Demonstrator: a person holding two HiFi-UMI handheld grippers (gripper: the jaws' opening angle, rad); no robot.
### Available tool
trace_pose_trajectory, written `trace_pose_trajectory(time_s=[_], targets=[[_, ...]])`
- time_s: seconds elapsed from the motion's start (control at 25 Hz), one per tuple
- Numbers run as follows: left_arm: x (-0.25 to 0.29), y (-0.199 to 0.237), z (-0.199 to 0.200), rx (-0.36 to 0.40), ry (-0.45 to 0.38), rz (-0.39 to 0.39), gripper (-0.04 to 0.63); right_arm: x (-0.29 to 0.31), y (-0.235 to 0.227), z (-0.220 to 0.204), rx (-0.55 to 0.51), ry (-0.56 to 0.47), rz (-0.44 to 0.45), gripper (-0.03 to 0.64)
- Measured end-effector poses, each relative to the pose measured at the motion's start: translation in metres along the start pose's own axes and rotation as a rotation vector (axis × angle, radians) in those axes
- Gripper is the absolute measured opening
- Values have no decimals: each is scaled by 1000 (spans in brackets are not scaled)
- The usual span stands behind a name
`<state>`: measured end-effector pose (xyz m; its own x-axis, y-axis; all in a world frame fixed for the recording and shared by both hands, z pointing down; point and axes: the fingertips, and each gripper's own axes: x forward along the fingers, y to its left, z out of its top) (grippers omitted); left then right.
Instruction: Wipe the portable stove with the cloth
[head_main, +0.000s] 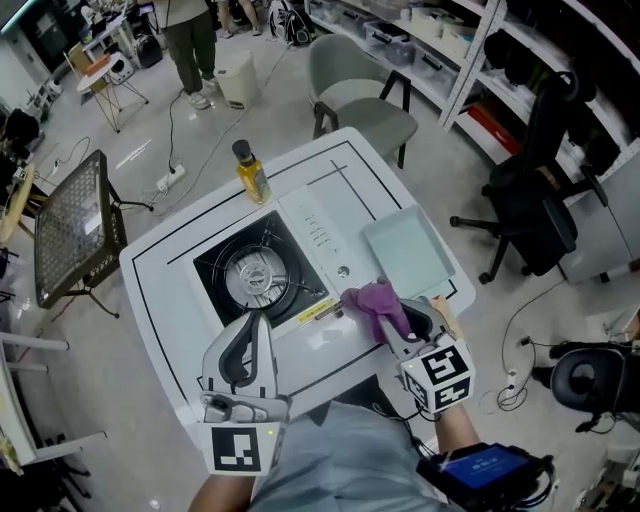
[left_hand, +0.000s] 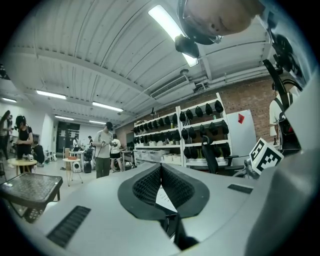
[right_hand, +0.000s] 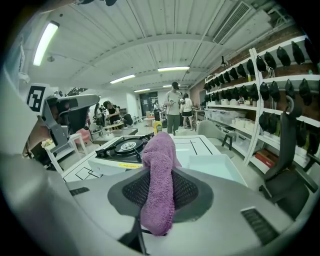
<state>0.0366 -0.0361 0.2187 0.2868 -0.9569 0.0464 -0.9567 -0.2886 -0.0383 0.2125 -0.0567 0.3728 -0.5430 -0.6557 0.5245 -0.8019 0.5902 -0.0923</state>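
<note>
The portable stove (head_main: 300, 262) lies on the white table (head_main: 160, 300), with a black burner well on its left half and a white control panel on its right. My right gripper (head_main: 392, 322) is shut on a purple cloth (head_main: 378, 303), held just above the stove's near right corner. In the right gripper view the cloth (right_hand: 159, 175) drapes over the right gripper (right_hand: 159, 167) and hides its tips, and the stove (right_hand: 125, 146) lies ahead. My left gripper (head_main: 258, 322) hovers at the table's near edge, tips together and empty. The left gripper (left_hand: 160, 167) faces out across the room.
A yellow oil bottle (head_main: 251, 171) stands behind the stove. A pale shallow tray (head_main: 405, 250) lies to the stove's right. Around the table are a grey chair (head_main: 355, 90), a black office chair (head_main: 530, 210), a mesh rack on a stand (head_main: 75, 225) and a person (head_main: 190, 40).
</note>
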Motion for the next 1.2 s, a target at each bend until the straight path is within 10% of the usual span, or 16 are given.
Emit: trace_pose_trajectory(time_s=[0.52, 1.2], targets=[[11, -27, -59, 25, 170, -50, 18, 9, -2, -74, 150, 40, 6, 119], [14, -56, -64, 39, 154, -96, 18, -23, -24, -106, 203, 17, -63, 104]])
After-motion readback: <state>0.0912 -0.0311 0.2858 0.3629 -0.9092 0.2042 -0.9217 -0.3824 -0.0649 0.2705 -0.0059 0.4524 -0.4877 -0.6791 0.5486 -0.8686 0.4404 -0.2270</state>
